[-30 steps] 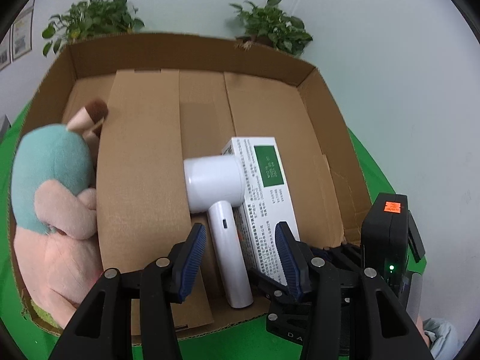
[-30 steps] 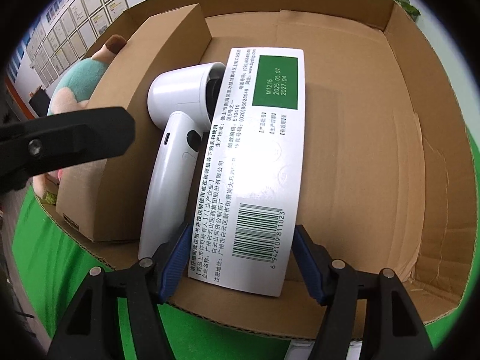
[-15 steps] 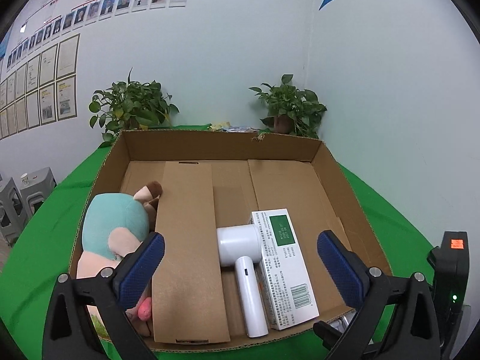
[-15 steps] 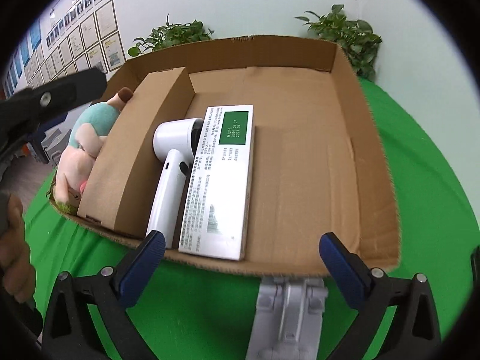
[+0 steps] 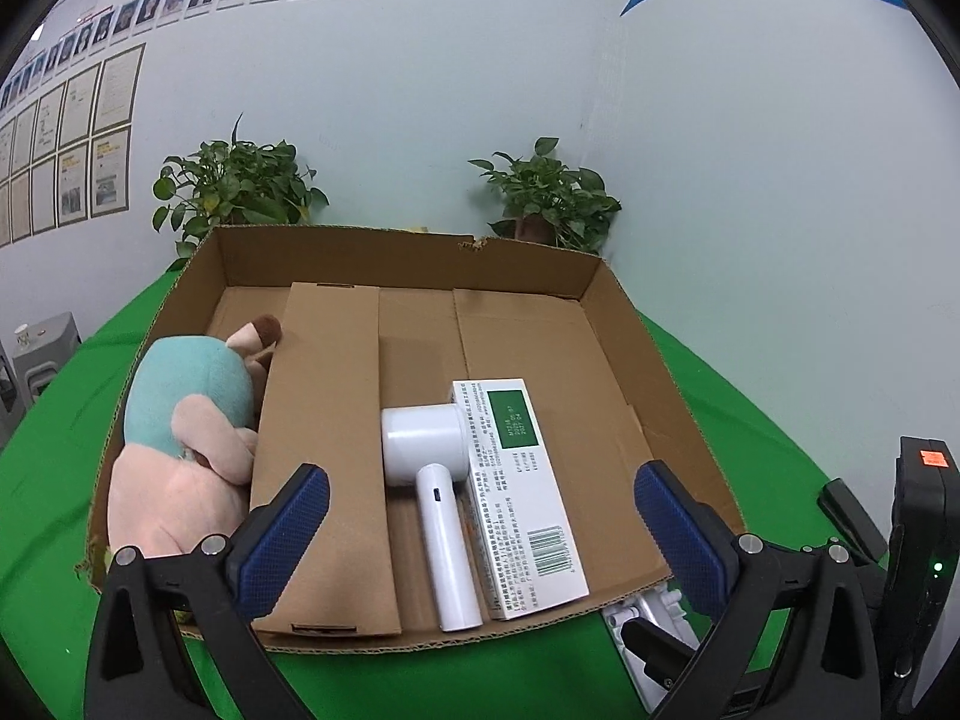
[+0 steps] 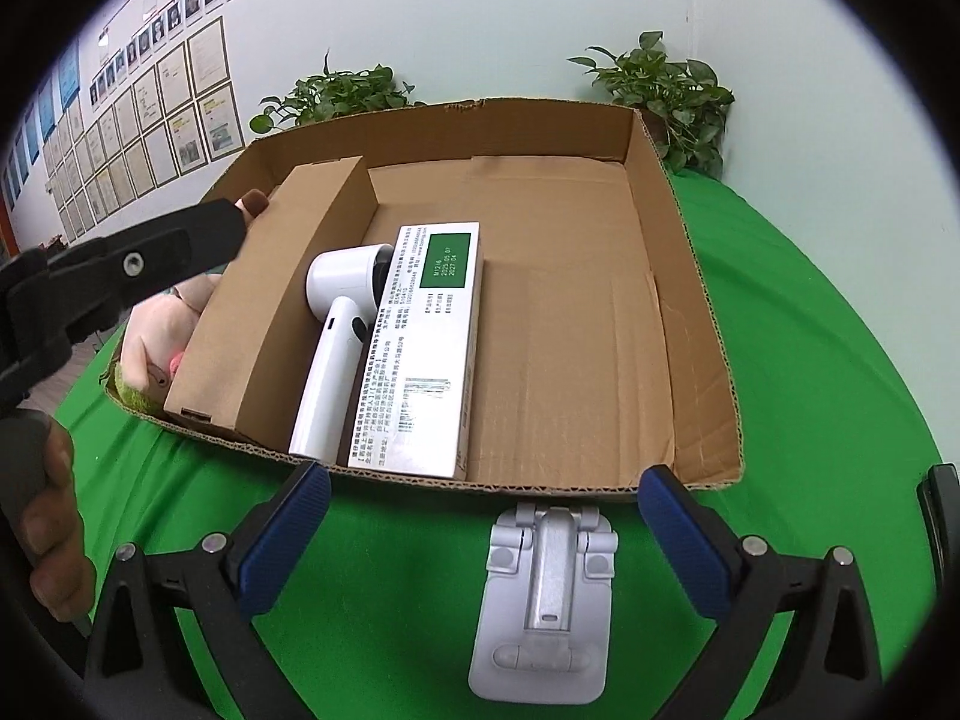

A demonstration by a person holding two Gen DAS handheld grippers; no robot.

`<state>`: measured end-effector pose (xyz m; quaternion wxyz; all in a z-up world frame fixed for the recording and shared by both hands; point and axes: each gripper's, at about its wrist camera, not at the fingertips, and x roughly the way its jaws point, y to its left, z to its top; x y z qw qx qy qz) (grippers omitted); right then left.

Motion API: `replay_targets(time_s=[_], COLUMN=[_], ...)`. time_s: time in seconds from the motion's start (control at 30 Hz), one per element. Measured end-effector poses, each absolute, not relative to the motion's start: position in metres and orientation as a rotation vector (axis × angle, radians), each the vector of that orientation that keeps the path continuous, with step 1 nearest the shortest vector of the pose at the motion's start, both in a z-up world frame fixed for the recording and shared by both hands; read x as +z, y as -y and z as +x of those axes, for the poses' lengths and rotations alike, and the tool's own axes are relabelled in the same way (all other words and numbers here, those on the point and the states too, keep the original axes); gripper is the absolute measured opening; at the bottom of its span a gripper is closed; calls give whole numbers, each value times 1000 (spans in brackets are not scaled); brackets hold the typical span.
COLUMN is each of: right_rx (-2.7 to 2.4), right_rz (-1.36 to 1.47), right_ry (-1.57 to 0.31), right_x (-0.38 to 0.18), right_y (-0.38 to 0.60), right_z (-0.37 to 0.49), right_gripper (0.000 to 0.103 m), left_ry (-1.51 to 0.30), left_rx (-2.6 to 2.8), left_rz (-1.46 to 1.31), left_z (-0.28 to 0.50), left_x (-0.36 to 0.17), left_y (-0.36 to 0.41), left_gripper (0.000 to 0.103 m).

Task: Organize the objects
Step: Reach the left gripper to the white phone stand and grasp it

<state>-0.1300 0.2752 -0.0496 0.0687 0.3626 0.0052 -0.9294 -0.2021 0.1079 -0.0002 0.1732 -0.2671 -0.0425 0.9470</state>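
Left wrist view: the left gripper (image 5: 480, 531) hangs with jaws spread wide, grasping nothing.
Box: a shallow brown cardboard box (image 5: 414, 258) on the green-covered table (image 5: 750, 408) holds a teal-and-pink plush toy (image 5: 180, 438), a white handheld dryer (image 5: 435, 480) and a white carton with a green label (image 5: 522, 492) (dryer and carton touching).
Right wrist view: the right gripper (image 6: 483, 537) has jaws released, empty.
Stand: a grey folding stand (image 6: 546, 594) lies on the table just outside the box's near wall.

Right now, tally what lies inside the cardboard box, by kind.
Plush toy: 1
White handheld appliance: 1
White printed carton: 1
Plain brown carton: 1
Total: 4
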Motion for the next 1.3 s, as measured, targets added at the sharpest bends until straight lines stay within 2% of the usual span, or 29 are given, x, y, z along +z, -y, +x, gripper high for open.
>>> replay_targets(time_s=[0.33,0.53,0.6,0.63,0.67,0.7,0.73,0.77,0.8,0.83,0.87,0.9,0.93,0.97,1.0,1.17,1.3], right_rx=[-2824,-2821,-2821,-2826,-2831,-2838,-2850,-2865,-2873,-2876,-2875,-2873,-2875,-2879,-2879,-2746,-2694], right_rz=[1033,1026,1006,988,979,972,968,962,952,936,924,916,899,890,884,1011,1236], right_ry=[-4,-4,4,13,12,4,-6,-10,-1,14,20,18,18,16,15,126,92], right_x=[-42,-45,-45,-44,-44,-44,-44,-43,-42,-40,-38,-36,-34,-33,-33,-58,-98], right_y=[-278,-279,-281,-283,-284,-284,-284,-286,-287,-290,-291,-291,-292,-293,-294,-306,-309], right_z=[-126,-122,-119,-116,-115,-113,-113,-111,-110,-108,-107,-106,-105,-103,-102,-107,-110], right_gripper=[102,102,102,100,94,87,71,65,65,65,70,77,91,99,103,102,102], left_ry=[35,47,62,73,75,66,54,48,47,47,50,58,76,98,104,163,157], left_rx=[2764,2775,2787,2775,2760,2755,2753,2757,2763,2775,2802,2828,2857,2879,2876,2745,2648], left_rz=[-689,-684,-663,-658,-673,-691,-706,-703,-691,-673,-656,-637,-597,-557,-571,-766,-842], left_z=[-185,-179,-175,-173,-172,-172,-172,-171,-170,-168,-166,-164,-160,-157,-158,-168,-165], left_x=[3,-1,-3,-5,-7,-9,-11,-12,-11,-10,-8,-6,-3,-2,-2,-23,-44], left_y=[-108,-106,-104,-104,-104,-105,-106,-105,-105,-104,-102,-100,-97,-93,-91,-85,-93], left_gripper=[102,101,86,69,51,42,32,32,34,46,80,96,103,103,103,103,103])
